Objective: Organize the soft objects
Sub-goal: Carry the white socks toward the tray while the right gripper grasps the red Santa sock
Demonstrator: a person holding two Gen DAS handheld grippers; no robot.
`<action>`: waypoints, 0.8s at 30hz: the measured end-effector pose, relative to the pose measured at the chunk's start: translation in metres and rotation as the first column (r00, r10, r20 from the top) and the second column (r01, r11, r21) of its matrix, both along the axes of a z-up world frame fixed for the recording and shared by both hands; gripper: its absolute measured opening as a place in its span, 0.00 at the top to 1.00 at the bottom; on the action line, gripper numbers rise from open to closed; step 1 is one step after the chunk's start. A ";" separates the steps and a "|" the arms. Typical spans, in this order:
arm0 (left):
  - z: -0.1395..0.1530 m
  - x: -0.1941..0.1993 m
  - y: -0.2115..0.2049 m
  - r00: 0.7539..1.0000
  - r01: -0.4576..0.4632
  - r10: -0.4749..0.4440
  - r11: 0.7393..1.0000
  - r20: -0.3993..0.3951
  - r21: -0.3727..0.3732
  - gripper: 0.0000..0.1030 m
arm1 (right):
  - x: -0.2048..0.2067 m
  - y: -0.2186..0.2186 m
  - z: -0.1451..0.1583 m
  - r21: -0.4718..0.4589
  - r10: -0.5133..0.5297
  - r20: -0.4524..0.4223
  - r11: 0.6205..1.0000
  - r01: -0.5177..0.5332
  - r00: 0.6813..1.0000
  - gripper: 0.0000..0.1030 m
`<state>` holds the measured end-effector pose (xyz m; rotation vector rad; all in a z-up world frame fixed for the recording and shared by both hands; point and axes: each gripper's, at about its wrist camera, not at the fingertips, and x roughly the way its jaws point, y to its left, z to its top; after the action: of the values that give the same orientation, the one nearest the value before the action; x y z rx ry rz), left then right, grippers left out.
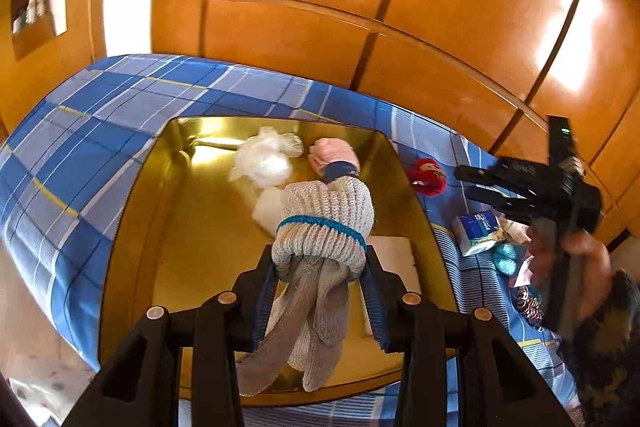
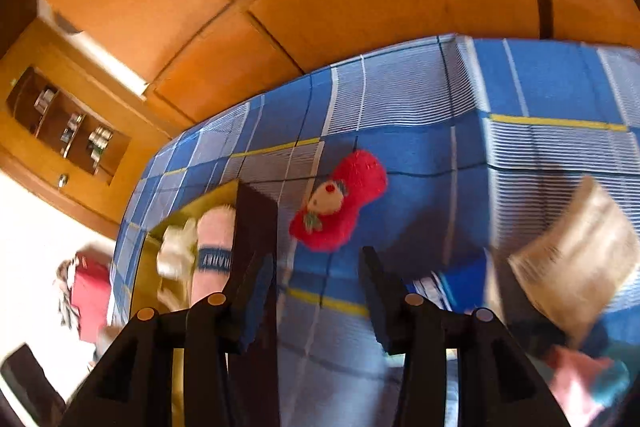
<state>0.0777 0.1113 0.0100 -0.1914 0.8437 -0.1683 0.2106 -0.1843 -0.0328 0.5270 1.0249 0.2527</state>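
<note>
Fingers (image 1: 374, 291) of the left gripper (image 1: 320, 267) pinch a rolled grey knit sock bundle (image 1: 324, 223) with a teal stripe, held above the gold tray (image 1: 132, 211). Tray sits on the blue plaid bedsheet (image 1: 100, 115). Inside it: a clear plastic bag (image 1: 266, 157), a pink sock roll (image 1: 334, 155) with a navy band, and white foam pieces (image 1: 394, 253). Right gripper (image 2: 318, 263) is spread apart, holding nothing, over the sheet near a red plush toy (image 2: 352, 187) lying outside the tray.

Left gripper (image 1: 320, 267) fingers clamped on something; right gripper (image 2: 318, 291) fingers apart, empty.
</note>
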 end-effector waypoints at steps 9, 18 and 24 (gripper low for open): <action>-0.006 -0.009 0.030 0.998 -0.063 0.063 0.997 -0.010 -0.033 0.60 | 0.060 0.019 -0.034 -0.028 -0.087 -0.112 0.996 0.084 0.990 0.56; -0.014 -0.016 0.033 0.996 -0.086 0.086 0.996 -0.024 -0.022 0.60 | 0.044 0.030 -0.012 -0.169 0.057 -0.031 0.984 -0.061 0.998 0.78; -0.012 -0.020 0.024 0.996 -0.091 0.091 0.996 -0.010 0.020 0.60 | -0.027 0.038 0.019 -0.251 0.281 0.029 0.931 -0.265 0.959 0.78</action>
<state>0.0576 0.1350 -0.0022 -0.2117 0.8459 -0.0739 0.1838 -0.1468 -0.0142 0.1489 1.0488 0.3818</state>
